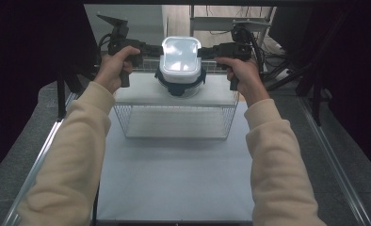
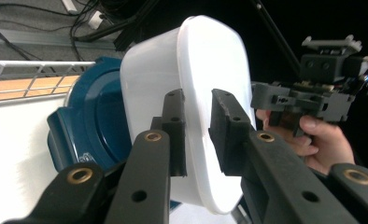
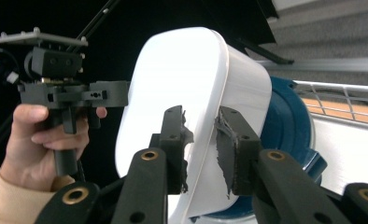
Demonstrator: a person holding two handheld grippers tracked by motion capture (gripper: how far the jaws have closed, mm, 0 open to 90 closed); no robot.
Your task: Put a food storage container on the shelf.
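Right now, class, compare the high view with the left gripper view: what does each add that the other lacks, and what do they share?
The high view adds the white mat on the table, both cream sleeves and the person's left hand. The left gripper view adds a close look at the left hand-held gripper, with its pads on either side of the white container wall. Whether they press on it is unclear. Both views share that container, its blue lid, the wire rack and the right hand-held gripper.

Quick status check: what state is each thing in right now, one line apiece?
White box: inverted over the blue lid, a gripper at each side.
Blue lid: under the box, on the wire rack.
Wire rack: upright on the table.
Left gripper: jaws straddle the box's edge.
Right gripper: the same.
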